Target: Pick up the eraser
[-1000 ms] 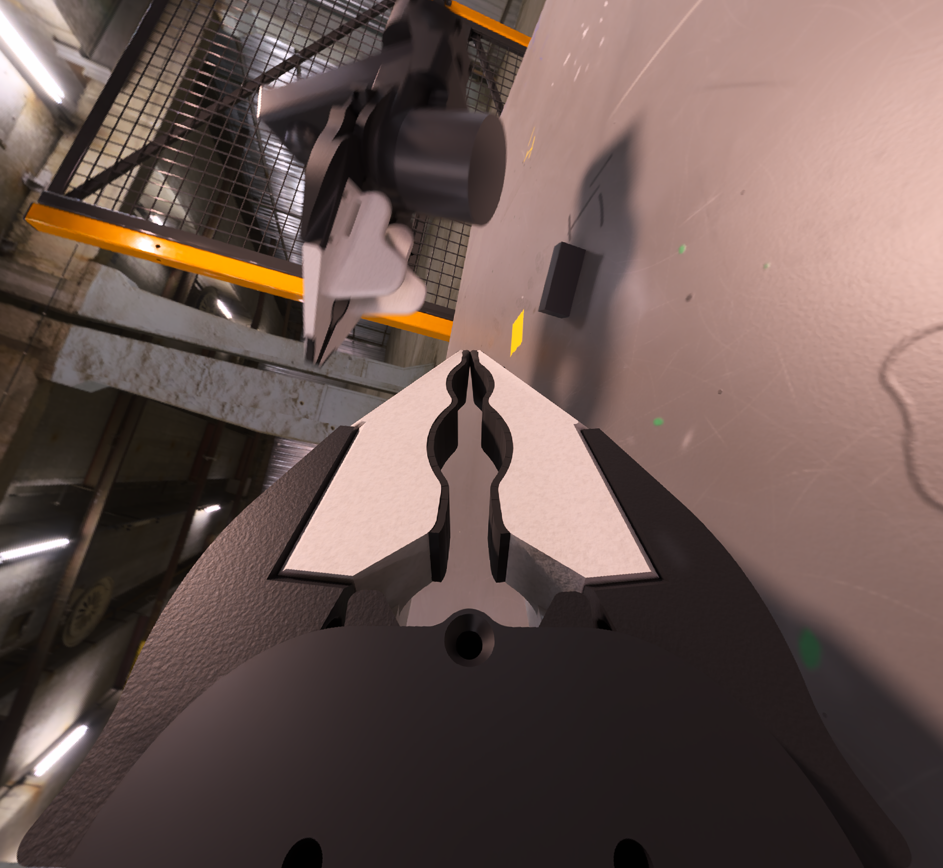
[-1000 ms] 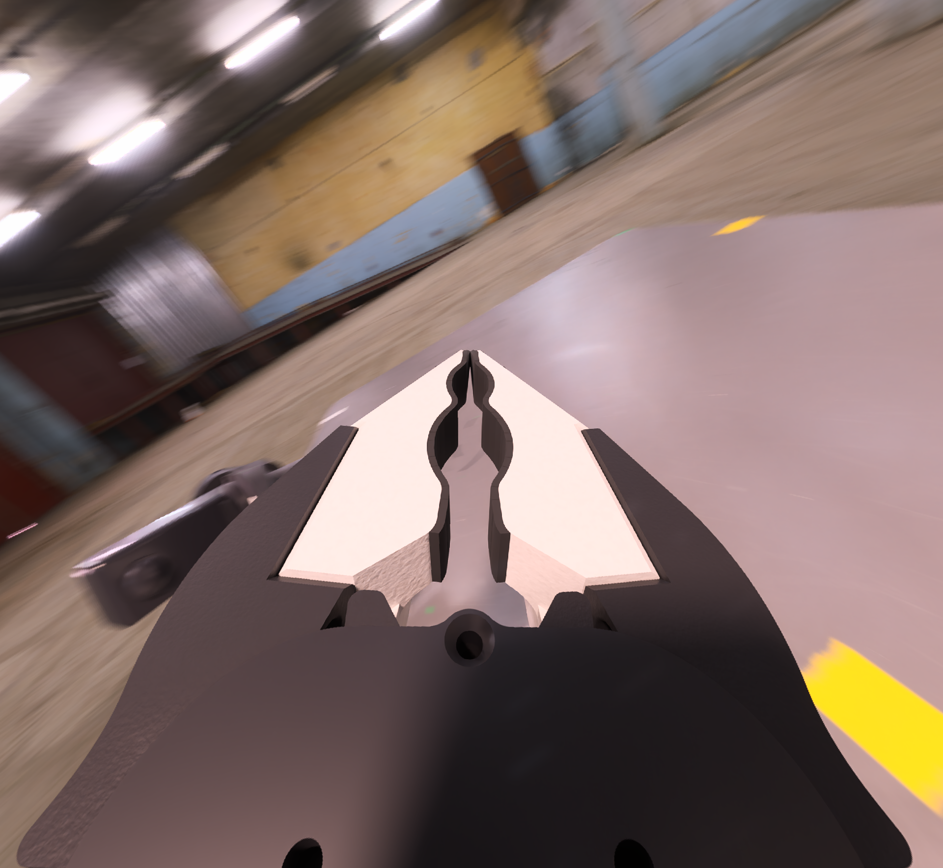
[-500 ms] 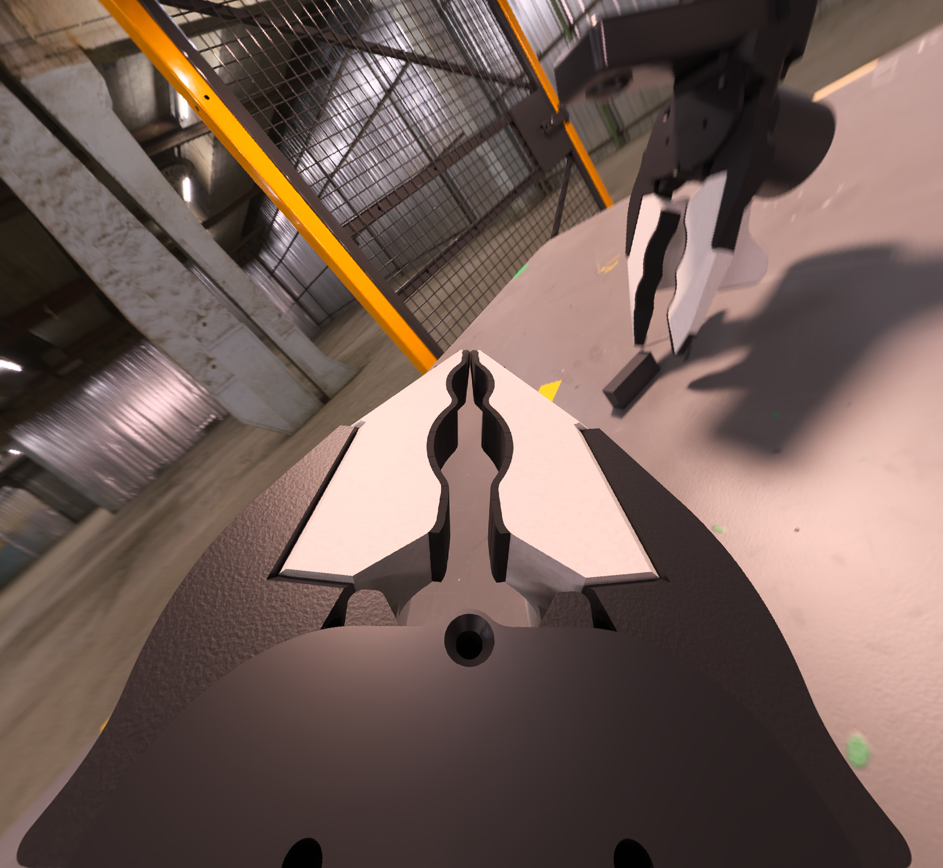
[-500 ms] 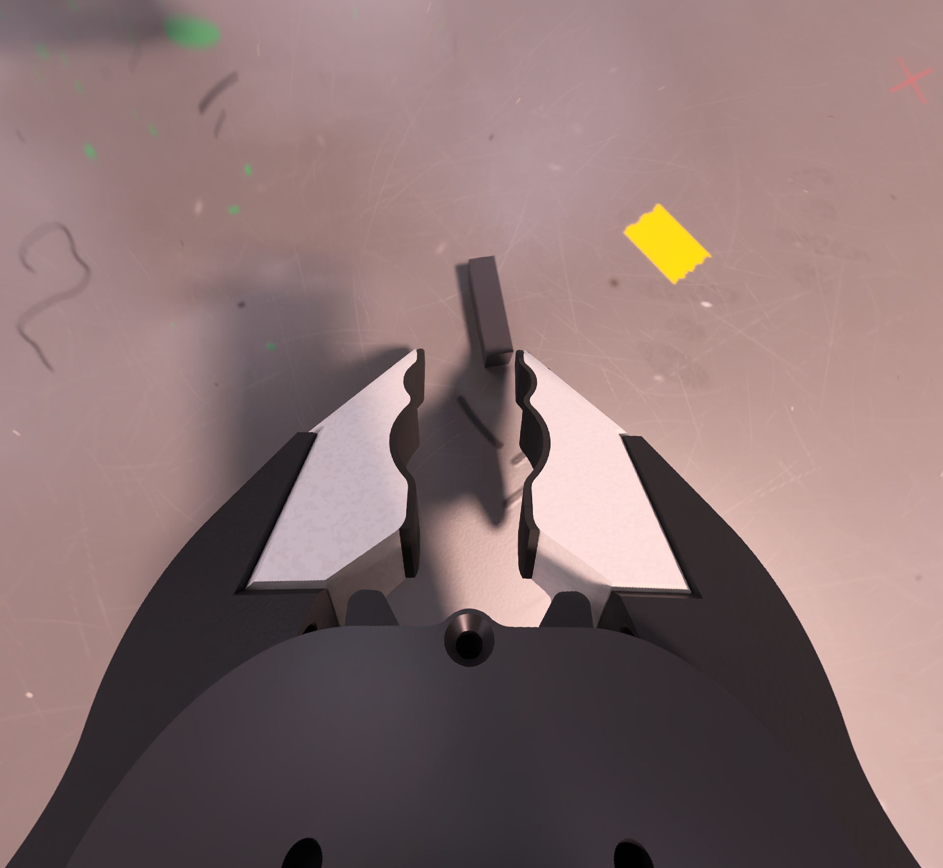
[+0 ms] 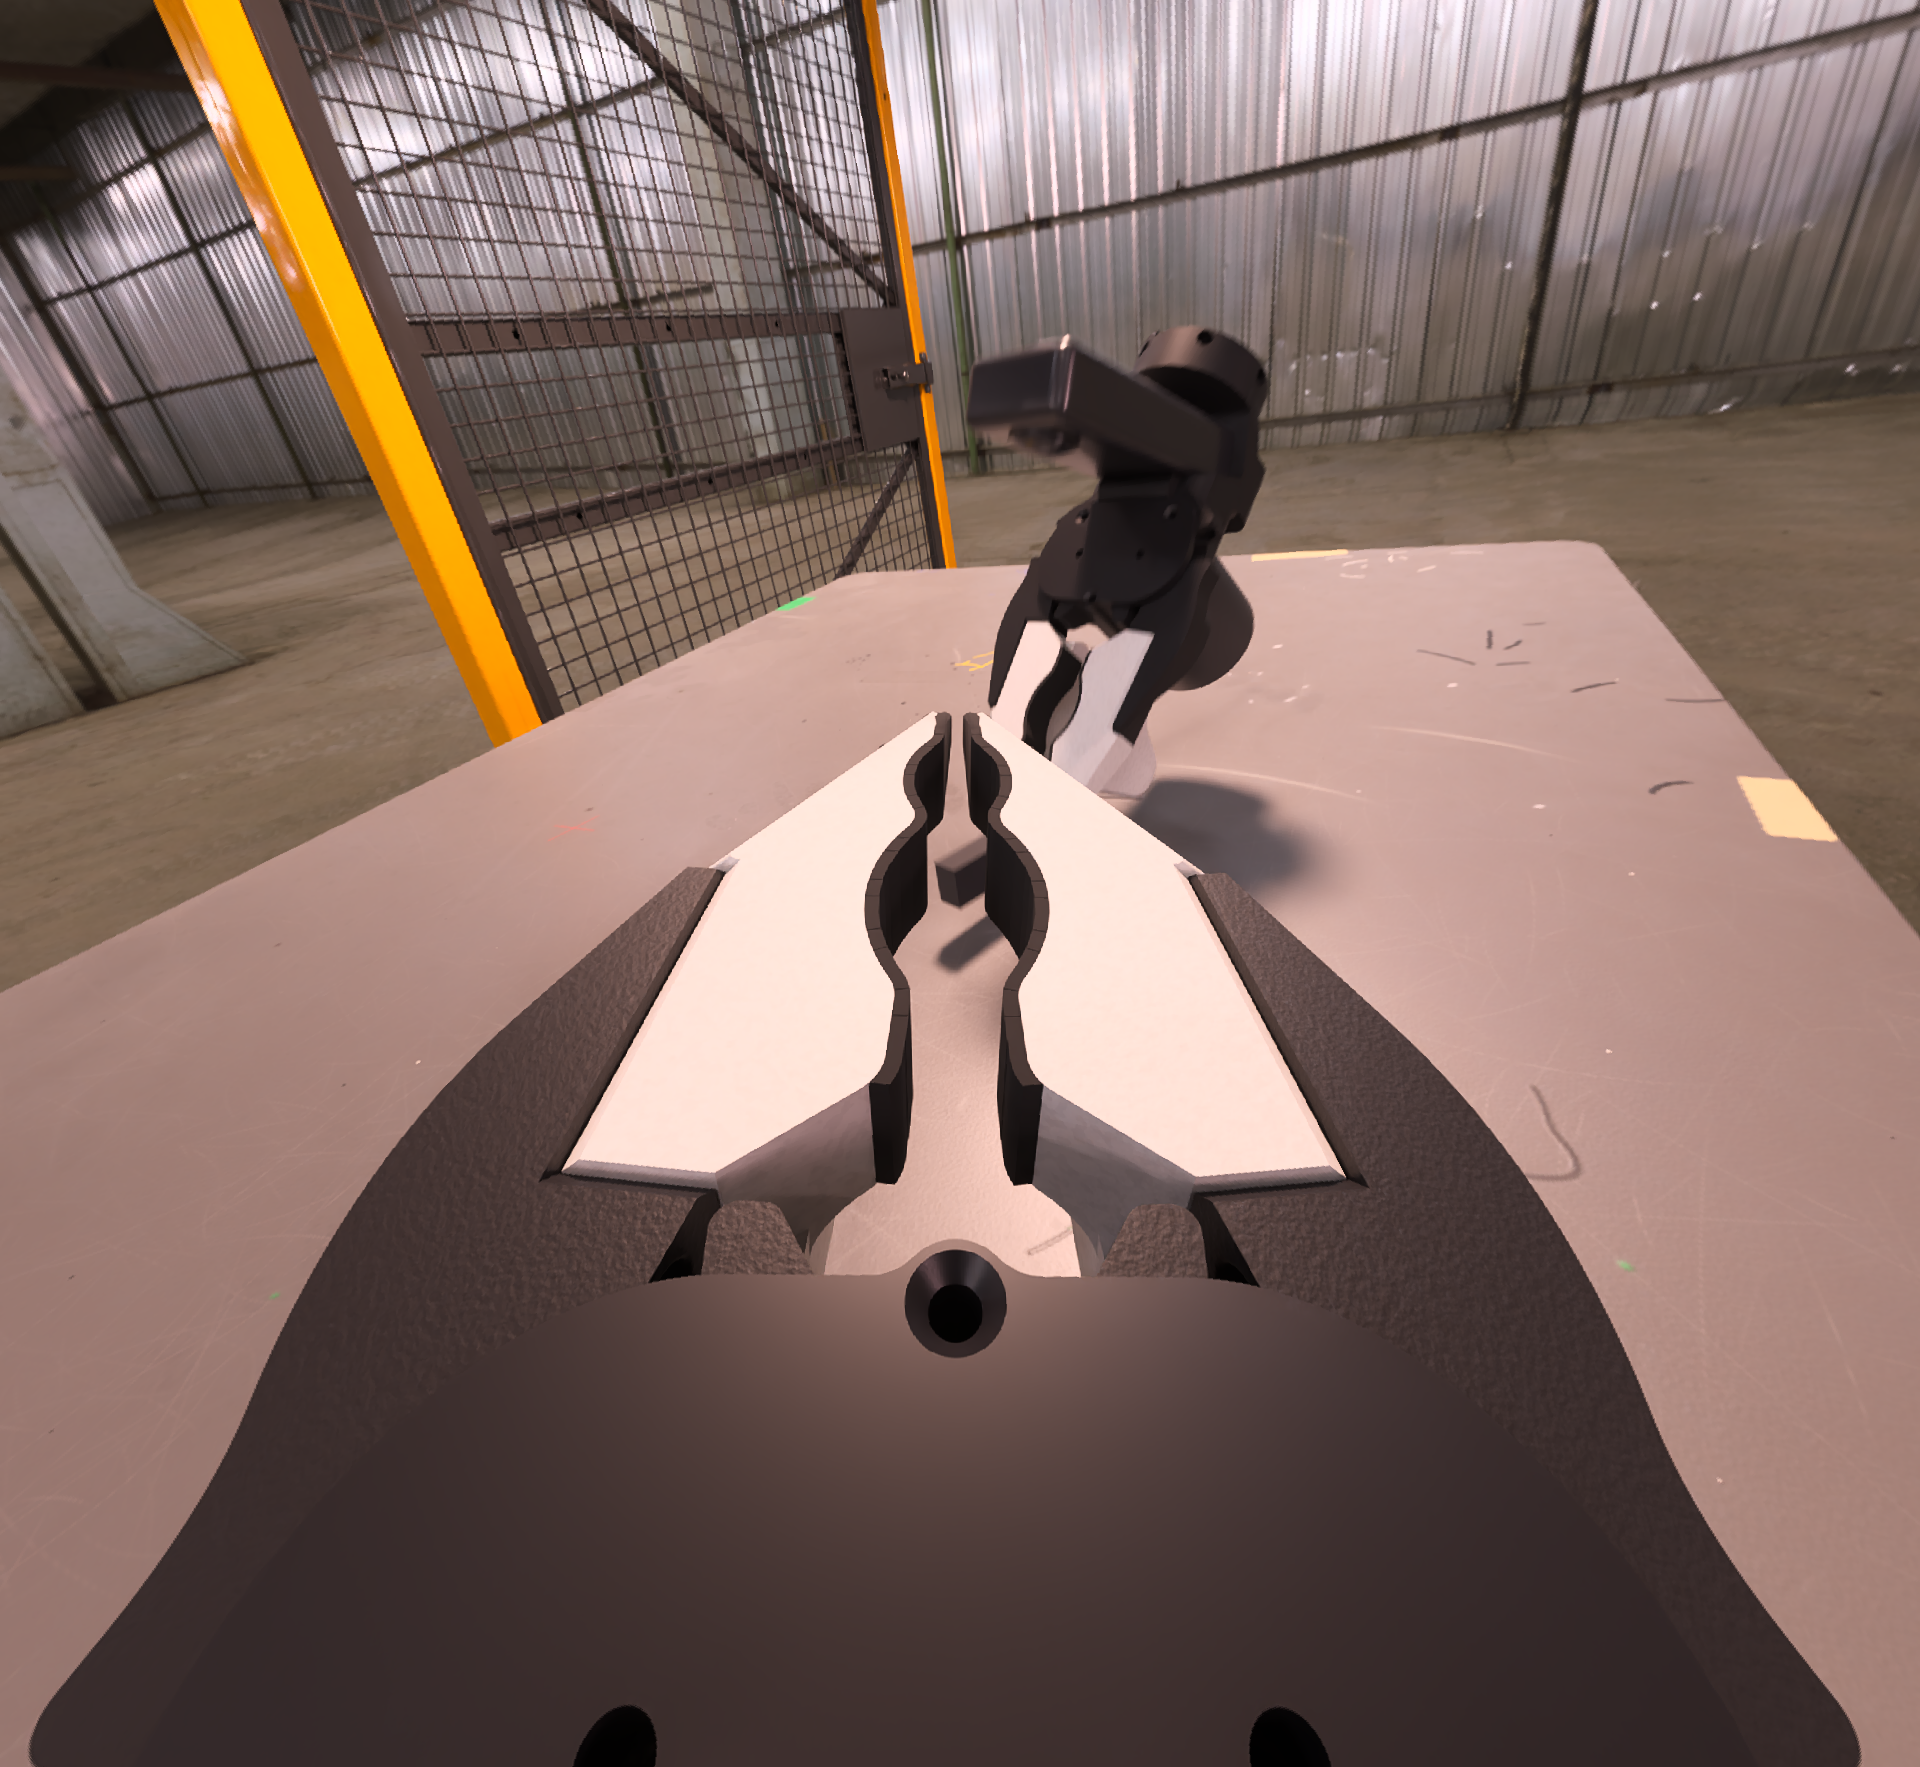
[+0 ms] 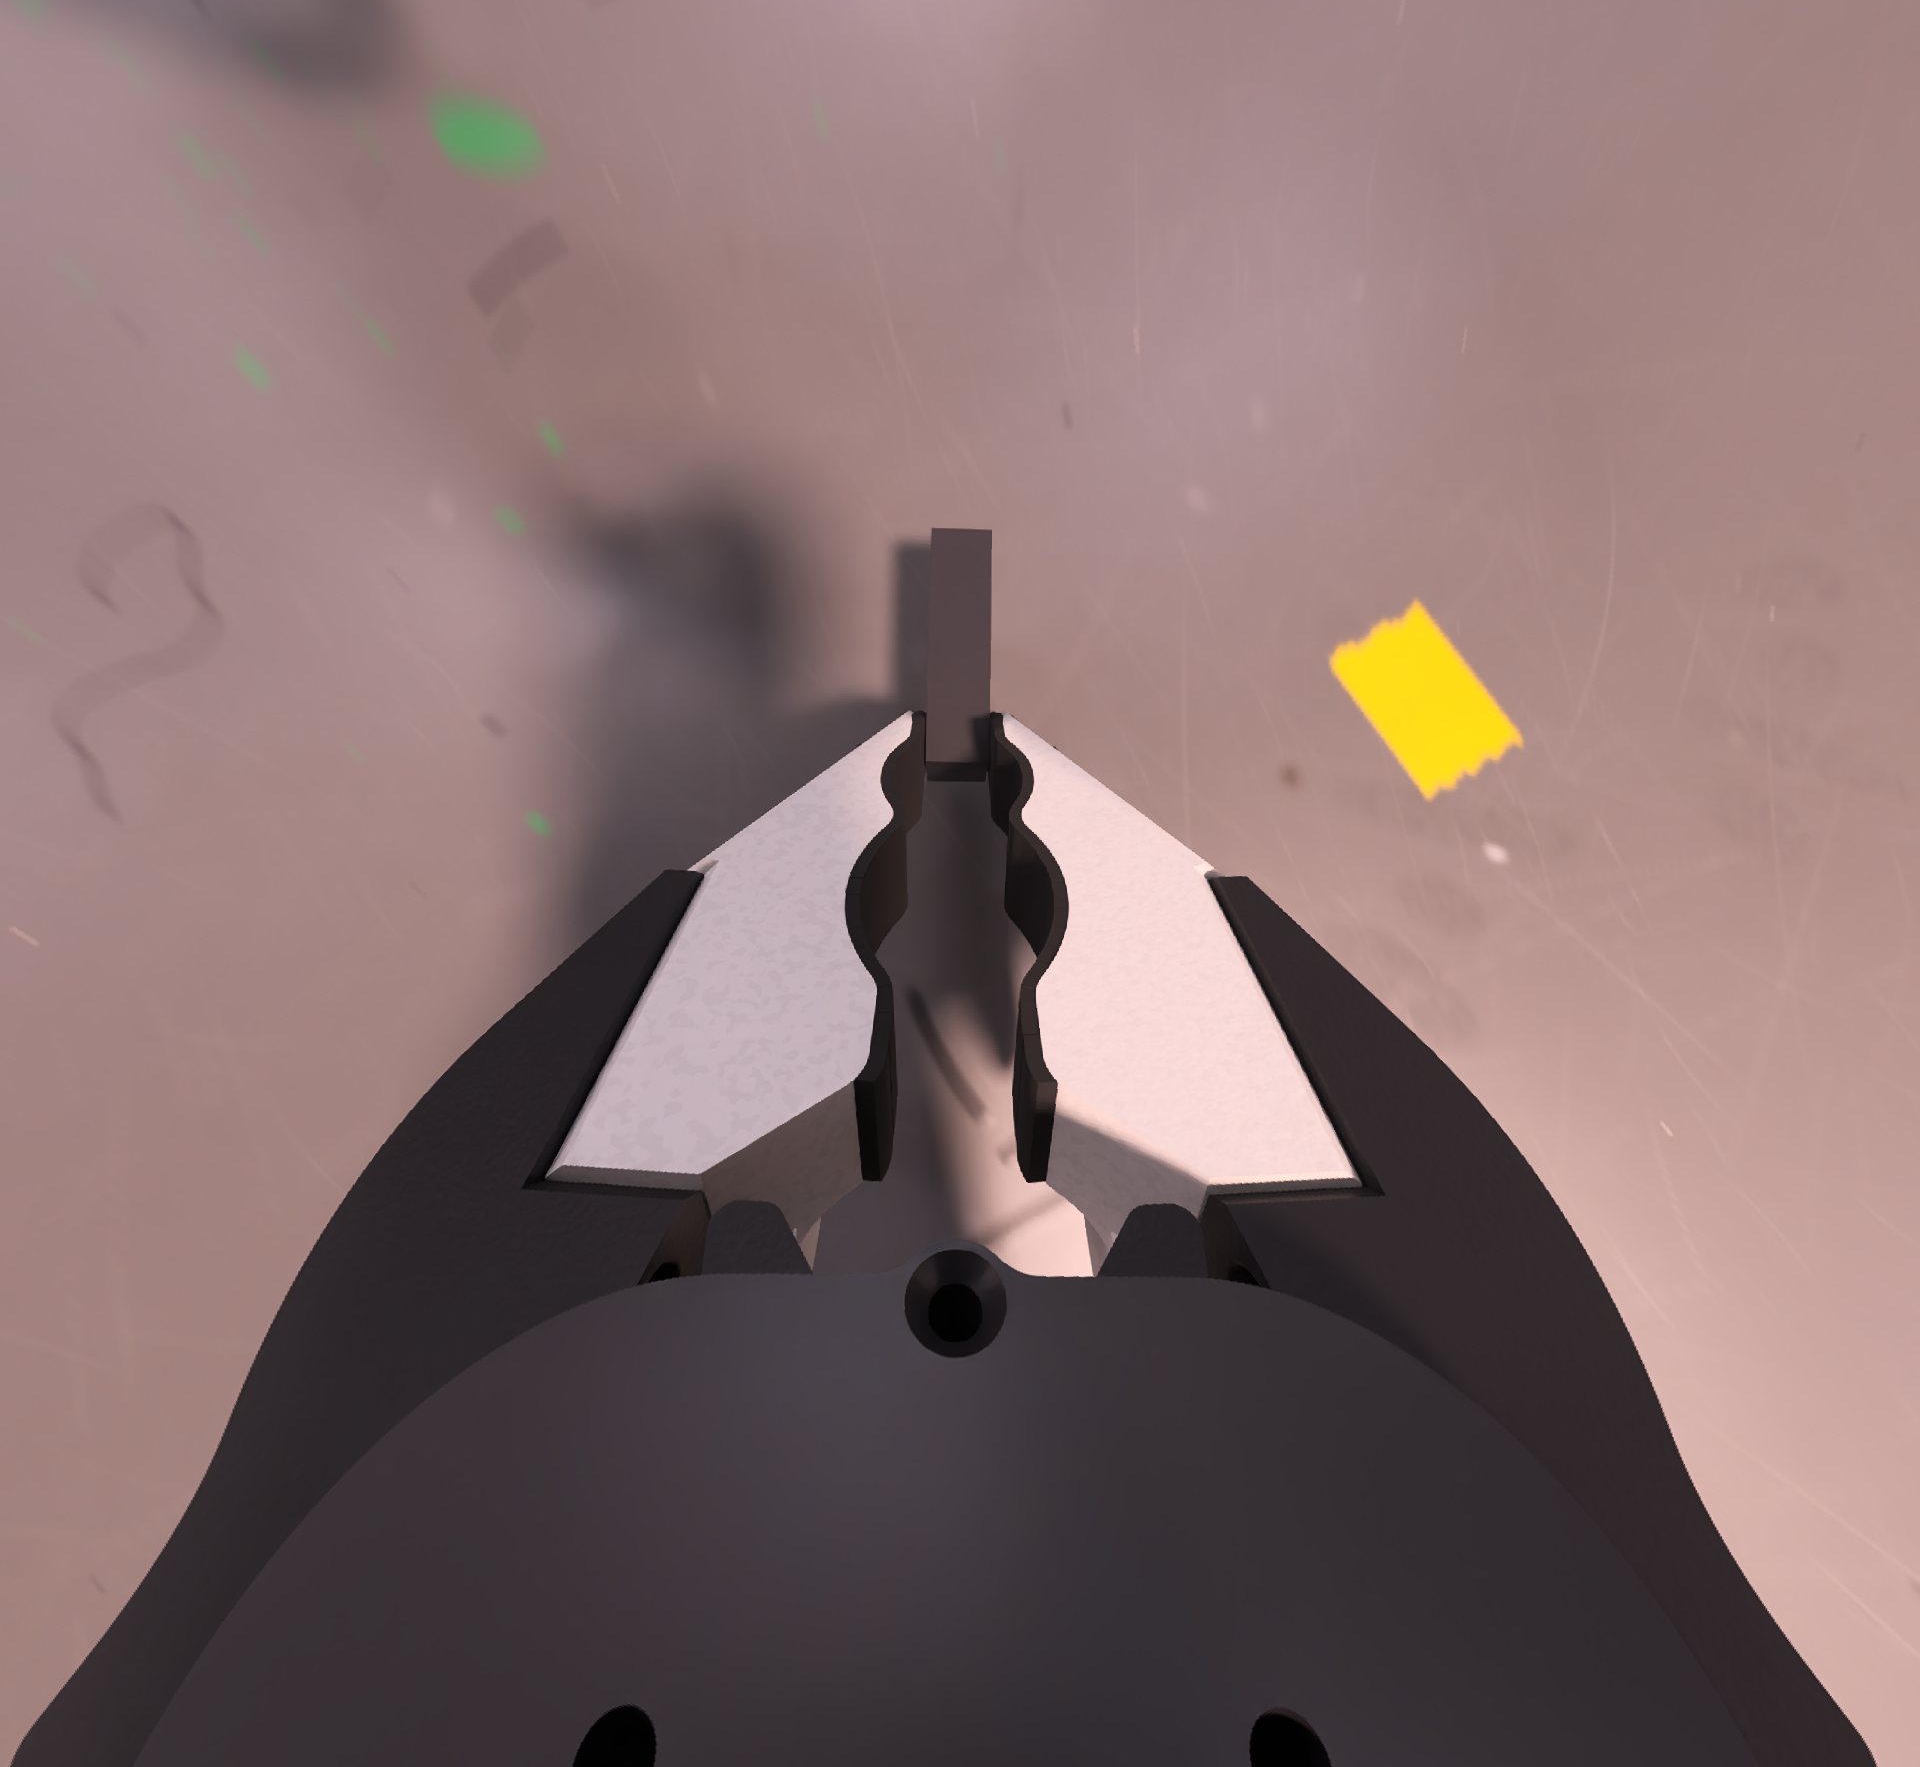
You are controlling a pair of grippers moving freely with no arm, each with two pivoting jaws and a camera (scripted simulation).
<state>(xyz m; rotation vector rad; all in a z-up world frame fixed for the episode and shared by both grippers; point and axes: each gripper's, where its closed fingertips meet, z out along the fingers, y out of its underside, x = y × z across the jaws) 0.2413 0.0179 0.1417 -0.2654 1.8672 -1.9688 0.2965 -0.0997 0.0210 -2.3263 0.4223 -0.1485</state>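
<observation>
The eraser (image 6: 958, 637) is a slim dark block. In the right wrist view my right gripper (image 6: 958, 725) is shut on its near end, and the rest sticks out ahead over the grey table (image 6: 1351, 263), casting a shadow to its left. In the left wrist view the right gripper (image 5: 1081, 730) points down at the table beyond my left fingers. The eraser's free end (image 5: 961, 878) shows through their gap, with a shadow under it. My left gripper (image 5: 954, 720) is shut and empty, low over the table, with only a narrow slit between its tips.
A yellow tape patch (image 6: 1423, 699) lies right of the eraser and also shows in the left wrist view (image 5: 1785, 808). A green blot (image 6: 486, 136) marks the table. A wire-mesh fence with an orange frame (image 5: 623, 263) stands beyond the table's left edge.
My right gripper has moved forward over the eraser and closed on its end. The left gripper has swung round to level, so the right gripper and eraser now sit straight ahead.
</observation>
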